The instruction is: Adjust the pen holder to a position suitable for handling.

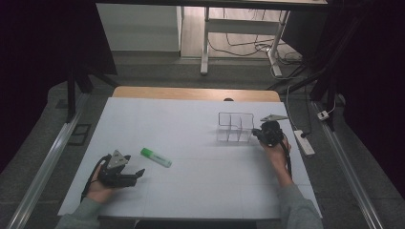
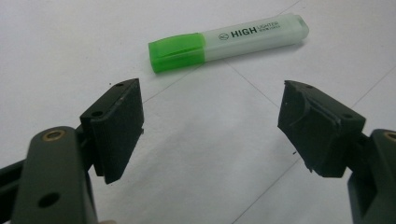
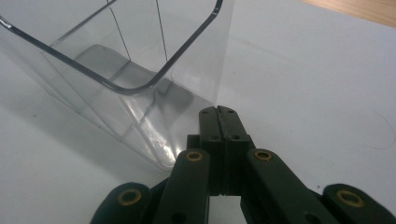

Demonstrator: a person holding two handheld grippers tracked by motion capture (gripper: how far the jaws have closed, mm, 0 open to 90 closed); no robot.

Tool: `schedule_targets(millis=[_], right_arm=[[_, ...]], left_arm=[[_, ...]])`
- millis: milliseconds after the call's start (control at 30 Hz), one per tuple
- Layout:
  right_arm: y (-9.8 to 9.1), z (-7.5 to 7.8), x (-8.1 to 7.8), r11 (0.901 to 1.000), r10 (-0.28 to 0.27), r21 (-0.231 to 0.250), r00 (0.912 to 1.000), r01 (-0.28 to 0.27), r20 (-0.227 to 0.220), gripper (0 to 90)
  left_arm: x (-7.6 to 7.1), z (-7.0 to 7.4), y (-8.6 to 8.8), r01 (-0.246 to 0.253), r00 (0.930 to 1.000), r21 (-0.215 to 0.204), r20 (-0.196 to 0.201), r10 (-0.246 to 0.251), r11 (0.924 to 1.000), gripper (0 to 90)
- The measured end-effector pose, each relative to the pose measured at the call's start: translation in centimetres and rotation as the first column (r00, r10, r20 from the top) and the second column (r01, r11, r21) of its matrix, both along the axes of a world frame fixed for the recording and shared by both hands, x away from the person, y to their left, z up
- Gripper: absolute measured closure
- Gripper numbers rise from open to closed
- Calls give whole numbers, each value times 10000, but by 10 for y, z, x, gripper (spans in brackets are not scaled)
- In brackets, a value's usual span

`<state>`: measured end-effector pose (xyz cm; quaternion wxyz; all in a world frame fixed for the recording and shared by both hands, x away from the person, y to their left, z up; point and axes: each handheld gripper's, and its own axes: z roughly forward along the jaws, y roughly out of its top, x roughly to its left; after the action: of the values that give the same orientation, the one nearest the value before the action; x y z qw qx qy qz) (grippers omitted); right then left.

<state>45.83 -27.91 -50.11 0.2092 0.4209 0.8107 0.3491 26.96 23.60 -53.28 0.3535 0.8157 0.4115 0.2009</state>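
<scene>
Counter [image 1: 200, 191]: lying white and bare, carrying everything | clear divided organizer [image 1: 235, 127]: standing upright at far right, seemingly being steadied | right gripper [image 3: 219, 112]: pressing clenched jaws on its wall edge | left gripper [image 2: 210, 116]: resting at near left, jaws released, aiming at highlighter | green highlighter [image 2: 229, 41]: lying flat just beyond them, awaiting pickup

In the left gripper view, the pale translucent plastic highlighter pen with a bright green cap [image 2: 229, 41] carries black print along its barrel: a small round logo, too small to make out, then the bold word "HIGH", then "LIGHTER" in thinner letters with a line of tiny print beside it that cannot be read
</scene>
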Motion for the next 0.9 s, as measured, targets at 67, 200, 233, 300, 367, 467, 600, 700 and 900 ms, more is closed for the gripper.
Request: schedule_targets(millis=[67,200,233,300,367,467,600,700,900], right_arm=[[1,-1,1,9999,54,-96,10000,-55,-27,890],[3,-2,2,9997,104,-224,9999,-104,-29,890],[3,-3,2,9997,106,-221,9999,-106,-34,890],[3,-3,2,9997,114,-236,9999,-115,-44,890],[4,-3,3,9993,127,-358,9999,-128,-23,890],[5,-3,3,9992,93,-378,10000,-94,-13,890],[10,-3,3,9989,200,-412,9998,-201,-34,890],[16,-3,3,9985,336,-440,9994,-336,-15,890],[27,-3,3,9972,562,-484,9984,-563,-32,889]], left_arm=[[0,0,0,-16,10000,-9,-4,16,10000,227],[0,0,1,-17,10000,-4,-23,17,10000,227],[0,0,0,-10,10000,-2,-20,10,10000,227],[0,0,0,23,10000,-6,-17,-23,10000,227],[0,0,0,29,10000,-16,-27,-29,10000,227],[0,0,0,40,10000,-8,-18,-40,10000,227],[0,-1,0,47,10000,-7,-25,-47,10000,226],[0,0,0,56,10000,-3,-22,-56,10000,226],[0,0,0,69,10000,-2,-15,-69,10000,226]])
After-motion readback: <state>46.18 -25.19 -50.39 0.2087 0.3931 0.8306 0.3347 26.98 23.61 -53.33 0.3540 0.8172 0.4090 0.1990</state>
